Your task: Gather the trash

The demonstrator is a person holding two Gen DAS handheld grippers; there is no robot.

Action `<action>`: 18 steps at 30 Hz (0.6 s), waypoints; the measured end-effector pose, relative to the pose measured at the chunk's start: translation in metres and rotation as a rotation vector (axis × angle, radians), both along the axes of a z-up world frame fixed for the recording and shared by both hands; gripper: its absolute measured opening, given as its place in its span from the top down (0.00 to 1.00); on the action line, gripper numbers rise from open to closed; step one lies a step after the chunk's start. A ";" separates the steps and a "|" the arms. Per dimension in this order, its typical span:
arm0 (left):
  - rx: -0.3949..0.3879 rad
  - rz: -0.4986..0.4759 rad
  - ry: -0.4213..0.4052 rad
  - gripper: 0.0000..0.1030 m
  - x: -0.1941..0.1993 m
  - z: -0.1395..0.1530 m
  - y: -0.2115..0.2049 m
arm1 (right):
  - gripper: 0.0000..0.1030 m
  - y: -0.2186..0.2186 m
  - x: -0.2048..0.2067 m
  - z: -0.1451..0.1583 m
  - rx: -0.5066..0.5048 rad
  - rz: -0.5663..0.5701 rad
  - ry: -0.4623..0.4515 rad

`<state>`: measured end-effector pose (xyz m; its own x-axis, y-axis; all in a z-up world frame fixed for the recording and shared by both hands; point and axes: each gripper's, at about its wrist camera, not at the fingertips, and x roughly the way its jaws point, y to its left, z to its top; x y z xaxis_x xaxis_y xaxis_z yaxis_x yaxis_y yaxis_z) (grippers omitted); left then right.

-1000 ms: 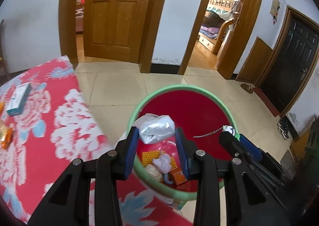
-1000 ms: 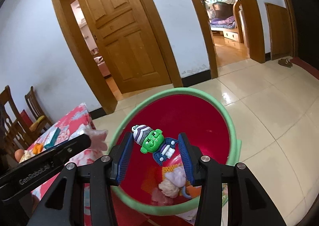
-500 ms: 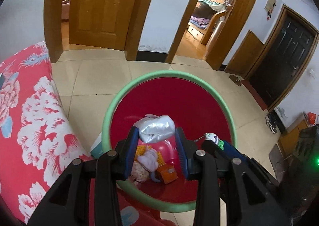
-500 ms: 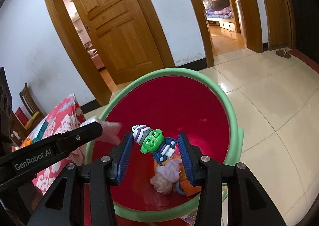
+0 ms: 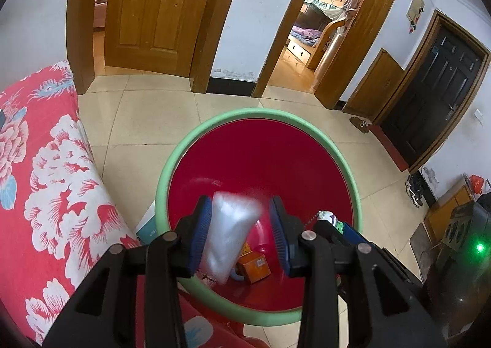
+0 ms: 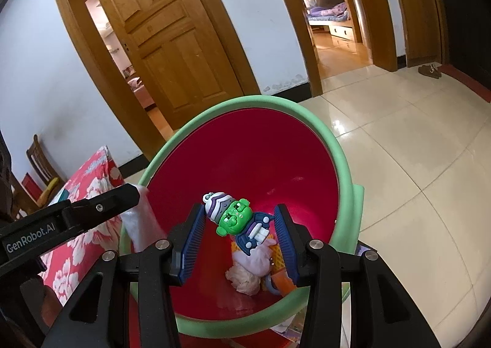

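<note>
Blue pads of the left hand-held gripper (image 5: 241, 234) squeeze a shiny plastic bag (image 5: 228, 237) and the right hand-held gripper (image 6: 239, 237) squeezes a green toy figure (image 6: 237, 220), both over the red bin (image 6: 337, 161), where some trash (image 6: 251, 271) already lies, so dropping is left.

glossy plastic bin (image 6: 322, 139), seemingly crinkly foil bag (image 5: 228, 234)
</note>
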<state>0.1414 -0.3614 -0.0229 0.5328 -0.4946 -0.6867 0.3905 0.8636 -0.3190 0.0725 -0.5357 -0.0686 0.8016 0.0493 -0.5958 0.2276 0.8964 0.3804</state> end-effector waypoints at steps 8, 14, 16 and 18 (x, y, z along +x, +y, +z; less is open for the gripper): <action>-0.006 0.000 -0.007 0.54 -0.003 0.001 0.000 | 0.54 0.003 0.000 0.000 0.001 0.007 0.005; -0.005 0.001 -0.007 0.52 -0.004 0.001 0.000 | 0.54 0.007 0.001 -0.005 0.002 0.022 0.022; -0.005 0.001 -0.008 0.51 -0.004 0.001 0.000 | 0.54 0.008 0.001 -0.006 0.005 0.027 0.027; -0.005 0.001 -0.008 0.51 -0.004 0.001 0.000 | 0.54 0.008 0.002 -0.007 0.004 0.028 0.028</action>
<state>0.1377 -0.3610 -0.0217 0.5386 -0.4976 -0.6799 0.3920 0.8623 -0.3206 0.0744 -0.5276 -0.0751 0.7830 0.0740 -0.6176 0.2126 0.9013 0.3775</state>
